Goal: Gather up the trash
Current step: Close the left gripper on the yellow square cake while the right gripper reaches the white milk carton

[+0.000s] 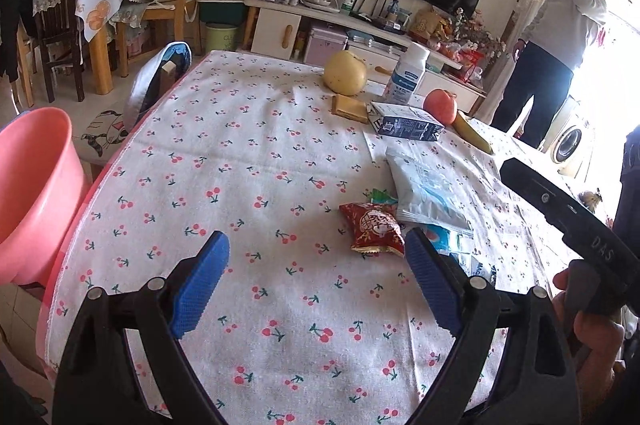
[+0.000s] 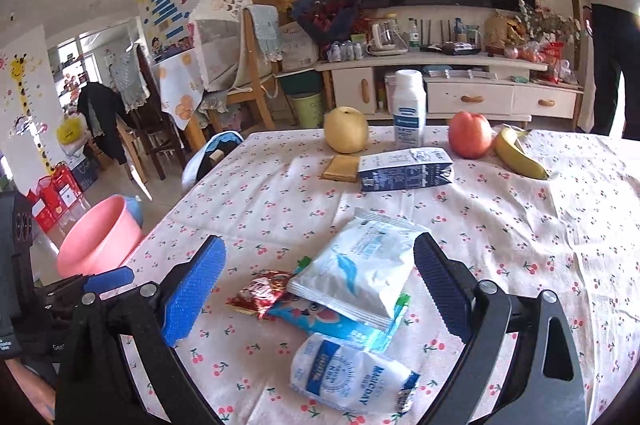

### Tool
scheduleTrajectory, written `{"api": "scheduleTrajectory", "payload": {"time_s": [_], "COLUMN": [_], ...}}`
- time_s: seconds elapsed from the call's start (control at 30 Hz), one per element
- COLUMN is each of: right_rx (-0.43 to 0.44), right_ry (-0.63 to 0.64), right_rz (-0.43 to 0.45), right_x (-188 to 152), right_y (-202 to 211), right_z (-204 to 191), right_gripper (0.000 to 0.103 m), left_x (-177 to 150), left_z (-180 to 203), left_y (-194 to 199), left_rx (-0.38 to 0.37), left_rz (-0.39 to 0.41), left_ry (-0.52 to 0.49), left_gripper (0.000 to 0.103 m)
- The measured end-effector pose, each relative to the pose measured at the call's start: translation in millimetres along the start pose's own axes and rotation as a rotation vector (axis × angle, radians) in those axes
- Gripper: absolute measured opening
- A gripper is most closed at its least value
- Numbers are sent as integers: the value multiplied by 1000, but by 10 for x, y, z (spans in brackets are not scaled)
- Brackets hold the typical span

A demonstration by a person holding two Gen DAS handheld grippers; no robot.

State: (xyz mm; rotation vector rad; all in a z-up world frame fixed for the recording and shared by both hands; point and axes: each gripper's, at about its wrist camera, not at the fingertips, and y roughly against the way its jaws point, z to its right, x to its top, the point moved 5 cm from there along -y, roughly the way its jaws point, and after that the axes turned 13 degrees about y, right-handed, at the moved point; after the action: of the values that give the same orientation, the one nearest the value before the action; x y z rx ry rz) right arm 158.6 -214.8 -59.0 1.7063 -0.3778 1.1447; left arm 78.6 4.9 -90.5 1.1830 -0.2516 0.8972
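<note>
Empty wrappers lie on the cherry-print tablecloth: a red snack wrapper (image 1: 374,227) (image 2: 262,291), a white pouch (image 1: 424,187) (image 2: 360,265), a blue wrapper (image 2: 340,327) under it, and a crumpled white-and-blue packet (image 2: 352,375). A dark milk carton (image 2: 406,169) (image 1: 408,123) lies on its side farther back. My left gripper (image 1: 318,285) is open, low over the cloth, just short of the red wrapper. My right gripper (image 2: 318,289) is open, with the wrapper pile between its fingers. A pink bin (image 1: 34,193) (image 2: 98,237) stands off the table's left edge.
A pear (image 2: 346,129), a white bottle (image 2: 408,109), an apple (image 2: 470,135), a banana (image 2: 520,155) and a brown square pack (image 2: 340,169) sit at the table's far side. A person (image 1: 556,37) stands at the far right. Chairs (image 1: 56,13) stand at the left.
</note>
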Motion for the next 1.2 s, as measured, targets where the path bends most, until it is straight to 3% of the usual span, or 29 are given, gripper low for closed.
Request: {"api": "scheduleTrajectory", "payload": {"time_s": [0.33,0.63,0.73,1.0,1.2], "right_rx": [-150,-111,-97,-63,-54], "right_ry": [-167,-304,-327,-369,-389], "right_rz": [-19,-38,-30,-45,-48], "right_x": [-73,-136,-119,-130,-138], "right_y": [-157,-316,-288,-332,-341], "right_z": [1020,1334,1389,1466,1506], "right_gripper": [94,94,94,94,94], "left_x": [593,1090,1194,1384,1340], "left_z": [557,1361,1548,1611,1573], "left_y": [-611,-1585,-1923,-2655,-2868], "left_rx": [-24,-75,-6,141,151], "left_rz": [8,-37,-40,-142,-225], "left_ry": [-57,-96,-130,-106,-98], "left_gripper": [90,90,89,61,54]}}
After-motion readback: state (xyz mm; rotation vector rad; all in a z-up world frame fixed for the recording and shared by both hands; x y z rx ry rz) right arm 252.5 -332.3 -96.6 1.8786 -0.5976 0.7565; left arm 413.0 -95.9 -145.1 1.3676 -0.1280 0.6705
